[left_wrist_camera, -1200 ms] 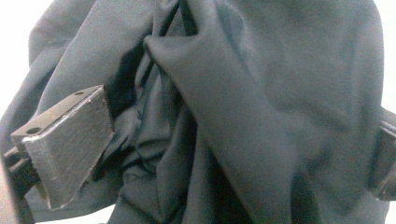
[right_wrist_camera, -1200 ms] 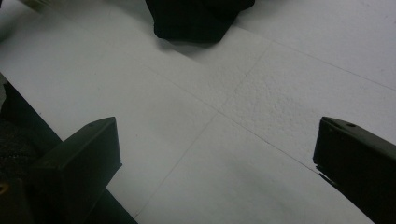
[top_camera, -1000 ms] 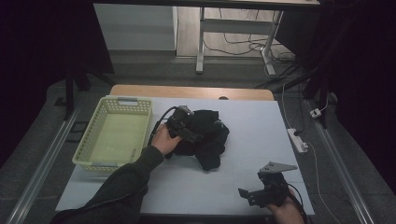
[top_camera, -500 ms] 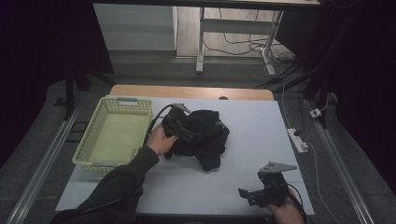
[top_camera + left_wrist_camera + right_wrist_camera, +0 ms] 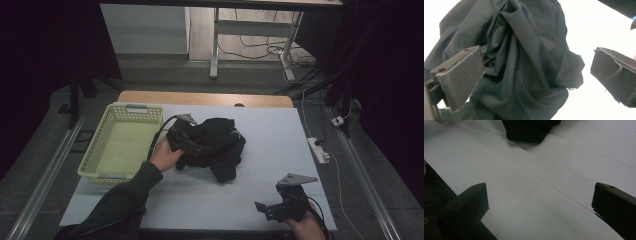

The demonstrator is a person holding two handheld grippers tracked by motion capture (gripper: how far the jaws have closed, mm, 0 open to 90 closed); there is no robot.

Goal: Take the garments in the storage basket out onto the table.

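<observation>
The black garment [image 5: 217, 147] lies bunched mid-counter [image 5: 270, 130], just right of the yellow basket [image 5: 120, 145]. The left claw [image 5: 537, 67] gapes wide around its folds (nothing pinched). The right claw [image 5: 540, 202], equally wide, hovers over bare counter near the front edge.

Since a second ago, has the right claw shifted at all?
No. In the high view the right claw sits at the same spot near the table's front right corner, apart from the black garment.

A pale yellow plastic basket [image 5: 122, 145] sits at the white table's [image 5: 270, 150] left edge. A white power strip [image 5: 318, 150] lies on the floor beside the table.
</observation>
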